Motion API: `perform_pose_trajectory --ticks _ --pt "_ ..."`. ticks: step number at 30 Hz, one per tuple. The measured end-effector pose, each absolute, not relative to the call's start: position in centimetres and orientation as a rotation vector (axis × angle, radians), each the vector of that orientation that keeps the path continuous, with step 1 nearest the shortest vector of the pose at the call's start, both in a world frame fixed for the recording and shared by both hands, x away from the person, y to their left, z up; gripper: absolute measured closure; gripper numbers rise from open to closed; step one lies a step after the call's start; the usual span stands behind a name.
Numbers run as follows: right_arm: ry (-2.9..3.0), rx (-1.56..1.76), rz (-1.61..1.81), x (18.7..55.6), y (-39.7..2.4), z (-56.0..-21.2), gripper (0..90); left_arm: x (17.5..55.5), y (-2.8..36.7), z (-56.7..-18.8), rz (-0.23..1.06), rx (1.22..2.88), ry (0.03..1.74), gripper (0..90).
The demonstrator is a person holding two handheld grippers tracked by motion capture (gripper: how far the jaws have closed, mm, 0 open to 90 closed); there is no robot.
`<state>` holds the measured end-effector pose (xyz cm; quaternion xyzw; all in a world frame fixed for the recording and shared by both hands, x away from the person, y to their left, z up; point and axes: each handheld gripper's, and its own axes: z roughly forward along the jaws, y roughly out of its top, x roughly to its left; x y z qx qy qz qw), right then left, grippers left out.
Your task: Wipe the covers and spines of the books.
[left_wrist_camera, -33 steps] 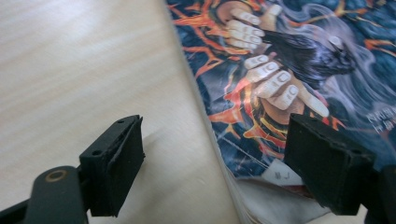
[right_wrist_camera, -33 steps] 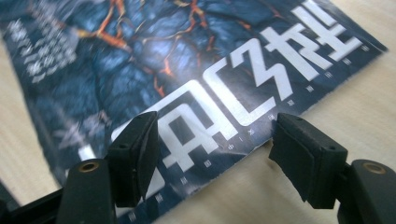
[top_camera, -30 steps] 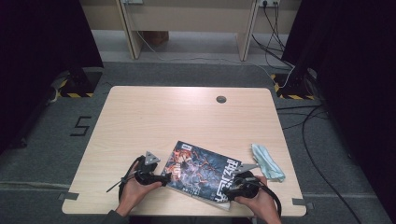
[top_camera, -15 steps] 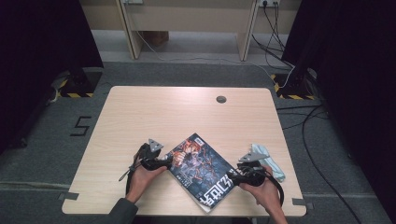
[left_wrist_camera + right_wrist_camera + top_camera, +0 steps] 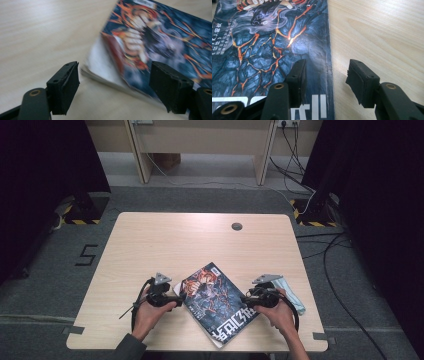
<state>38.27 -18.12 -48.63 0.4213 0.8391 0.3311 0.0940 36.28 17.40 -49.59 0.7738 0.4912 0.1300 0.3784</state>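
- Since a second ago the comic magazine (image 5: 217, 302) has swung round on the wooden table (image 5: 165, 240): its long side then lay nearly along the near table edge, now it lies on a diagonal, one corner pointing at the far edge, one at the near edge.
- Both hands have shifted with it, staying at opposite sides of the magazine.
- Left gripper (image 5: 175, 297): held low, level, pointing at the magazine's left corner. Jaws have just been closing a little yet stand wide, released; in the left gripper view (image 5: 115, 85) the page stack's corner sits between them, pads off it.
- Right gripper (image 5: 246, 301): at the magazine's right edge, hand curled round the body, forearm entering from the near table edge. Jaws have just been closing; in the right gripper view (image 5: 325, 80) they straddle the magazine's edge, one over the cover, one over bare wood, gap on both sides, nothing grasped.
- Light blue cloth (image 5: 290, 292) lies on the table just right of the right hand.
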Motion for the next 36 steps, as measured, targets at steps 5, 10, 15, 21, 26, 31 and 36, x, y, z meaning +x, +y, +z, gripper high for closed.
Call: perform_pose_trajectory --ticks 5,10,15,21,26,31,36 --pt "2.509 1.252 0.982 39.0 -17.8 -49.2 50.3 32.9 16.0 -50.2 0.204 1.96 1.197 23.6" --pt "2.521 1.27 0.993 39.5 -17.1 -49.6 50.2 32.8 14.6 -50.6 0.121 1.954 1.181 26.2" --pt "2.552 1.255 1.0 39.4 -16.6 -49.5 50.2 33.3 14.3 -50.9 0.142 1.959 1.198 26.0" --pt "2.573 1.24 0.955 38.5 -16.3 -49.4 49.9 34.7 14.2 -51.1 0.178 1.956 1.201 26.0" --pt "2.614 1.223 0.943 37.2 -16.6 -49.2 50.9 35.7 14.1 -51.2 0.189 1.948 1.194 26.2" --pt "2.541 1.284 0.995 37.6 -17.0 -48.8 52.7 35.3 14.2 -51.0 0.173 1.959 1.197 27.5" --pt "2.504 1.32 1.053 38.9 -16.6 -49.1 53.1 33.8 14.4 -50.9 0.141 1.999 1.165 29.0"
